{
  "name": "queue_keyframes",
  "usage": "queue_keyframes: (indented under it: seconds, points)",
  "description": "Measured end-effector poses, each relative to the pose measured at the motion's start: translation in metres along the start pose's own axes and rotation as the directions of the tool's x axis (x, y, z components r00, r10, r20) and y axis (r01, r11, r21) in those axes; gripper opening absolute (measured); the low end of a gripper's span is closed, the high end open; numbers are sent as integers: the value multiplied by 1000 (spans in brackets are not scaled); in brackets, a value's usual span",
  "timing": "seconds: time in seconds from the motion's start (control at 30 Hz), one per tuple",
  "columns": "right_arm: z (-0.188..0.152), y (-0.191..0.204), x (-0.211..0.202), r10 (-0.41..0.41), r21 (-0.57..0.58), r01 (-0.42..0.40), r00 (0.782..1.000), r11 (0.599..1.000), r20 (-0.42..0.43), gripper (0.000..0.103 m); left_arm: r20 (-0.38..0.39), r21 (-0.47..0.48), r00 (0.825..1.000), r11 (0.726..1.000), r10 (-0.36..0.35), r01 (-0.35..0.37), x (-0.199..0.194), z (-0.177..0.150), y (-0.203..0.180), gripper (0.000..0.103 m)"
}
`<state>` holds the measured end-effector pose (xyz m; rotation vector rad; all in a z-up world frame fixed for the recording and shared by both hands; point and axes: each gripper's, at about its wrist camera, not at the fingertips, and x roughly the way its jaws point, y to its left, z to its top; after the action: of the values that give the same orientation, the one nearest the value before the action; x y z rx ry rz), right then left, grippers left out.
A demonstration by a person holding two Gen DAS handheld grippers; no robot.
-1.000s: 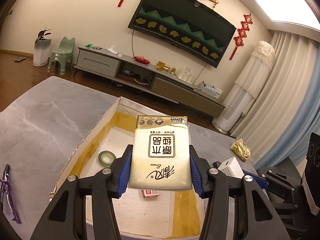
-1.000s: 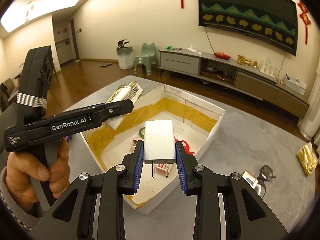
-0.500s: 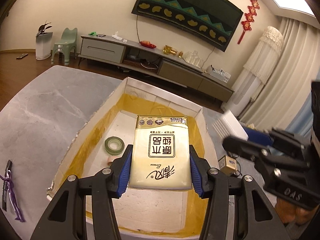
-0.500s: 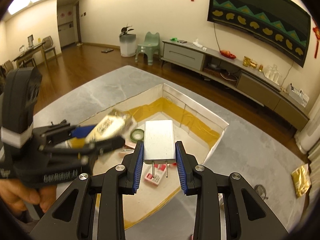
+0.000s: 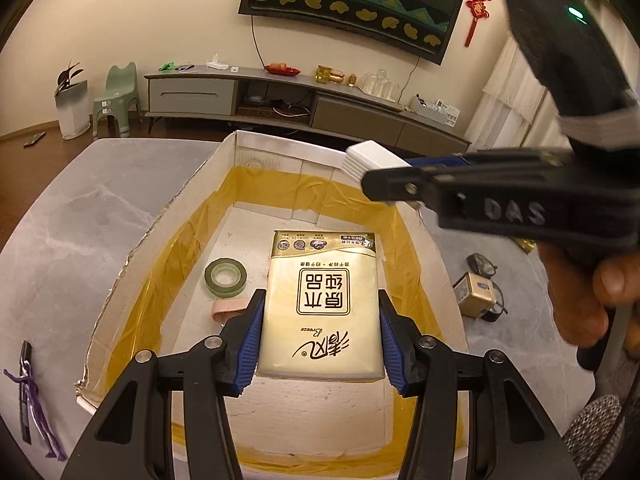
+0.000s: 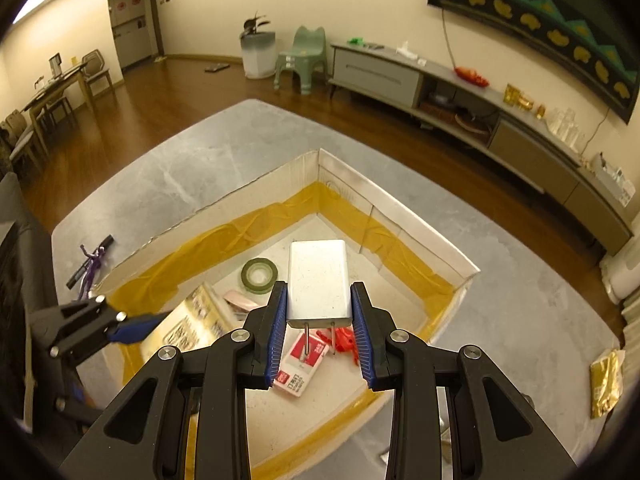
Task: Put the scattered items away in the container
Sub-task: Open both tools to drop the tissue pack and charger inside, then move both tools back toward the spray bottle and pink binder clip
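Between our left gripper (image 5: 319,338) fingers sits the tissue pack (image 5: 322,306), pinched on its two long sides by the blue pads (image 5: 251,340). Its long axis runs straight ahead along the fingers, the printed face up, the gold-banded end pointing toward the far wall of the box (image 5: 280,152). The pack hangs over the inside of the box, above the floor and not touching it as far as we can tell.

Our right gripper (image 6: 319,328) is closed on the white charger (image 6: 319,282), held by its narrow sides. Its long axis also lies along the fingers, with the two metal prongs (image 6: 319,338) pointing back toward us and the rounded end pointing toward the far corner of the box. It too is over the inside of the box.

On the box floor, a green tape roll (image 5: 225,276) lies left of the tissue pack, with a pink item (image 5: 227,309) just beside it on the near side. Under the charger we see a red-and-white packet (image 6: 304,364) and a red item (image 6: 344,342).

Outside the box, on the grey table (image 5: 72,208), a black strip with purple strands (image 5: 30,392) lies off the left wall. Off the right wall lie a small gold box (image 5: 474,294) on a pair of glasses (image 5: 484,266), and farther off a gold packet (image 6: 606,384). A hand (image 5: 580,296) grips the right gripper's handle.
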<state>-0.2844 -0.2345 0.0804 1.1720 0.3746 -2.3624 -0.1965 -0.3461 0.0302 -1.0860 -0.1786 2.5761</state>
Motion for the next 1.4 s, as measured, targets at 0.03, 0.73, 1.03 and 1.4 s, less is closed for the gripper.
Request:
queue_keyframes:
  seconds: [0.03,0.73,1.03,1.4]
  points:
    - [4,-2,6,2,1,-2,1000,1000,-11,33,-4,2,1000,1000,-1,1,1,0,1,53]
    - [37,-13,76,-76,-29,74,994,997,-80,33,-50,-44,998,999,27,-29,20,2,14,62]
    - [15,-4,46,-54,-42,52,998,998,-44,33,-27,-70,999,997,24,-26,14,6,19,67]
    - [-26,3,-30,-21,-15,23,989,1000,147,34,23,-54,1000,998,17,-16,-2,8,11,67]
